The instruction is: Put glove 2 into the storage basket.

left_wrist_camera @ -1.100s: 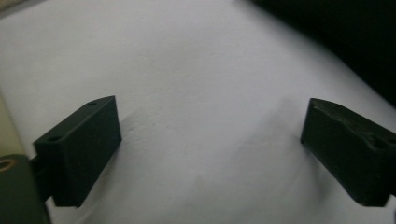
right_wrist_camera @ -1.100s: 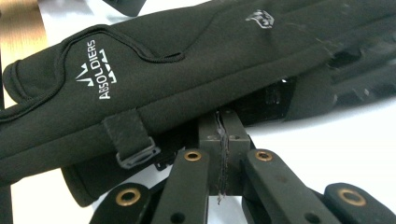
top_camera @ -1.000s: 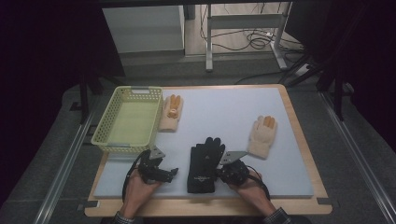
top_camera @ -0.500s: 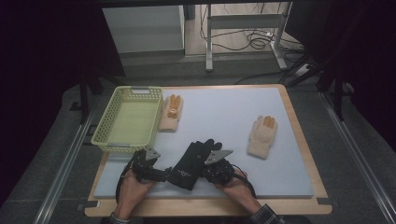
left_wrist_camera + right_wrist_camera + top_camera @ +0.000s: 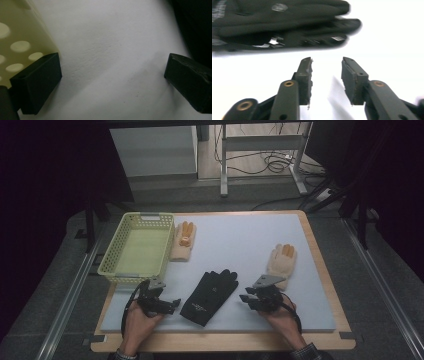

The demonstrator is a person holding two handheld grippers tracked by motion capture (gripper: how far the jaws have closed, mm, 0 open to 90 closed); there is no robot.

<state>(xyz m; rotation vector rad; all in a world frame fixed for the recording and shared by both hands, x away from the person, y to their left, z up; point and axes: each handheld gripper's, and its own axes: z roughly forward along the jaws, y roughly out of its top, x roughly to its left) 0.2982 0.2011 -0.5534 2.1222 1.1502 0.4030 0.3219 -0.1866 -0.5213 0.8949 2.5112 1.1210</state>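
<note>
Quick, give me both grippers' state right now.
Left gripper: open, holding nothing.
Right gripper: open, just been opening, nothing between its fingers; black glove lies free.

High view is looking forward and down on the whole table [image 5: 310,285] from above its near edge. Left gripper view is sitting very close over the mat beside the basket [image 5: 17,37]. Right gripper view is facing the black glove [image 5: 279,22] low and near; high view is sharing that glove [image 5: 210,290].

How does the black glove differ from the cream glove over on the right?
The black glove is dark, sleek and lies slanted between the two grippers; the cream glove is pale, fuzzy, with orange fingertips, and lies nearly straight by the mat's right edge. Both lie flat, fingers pointing away from the person.
</note>
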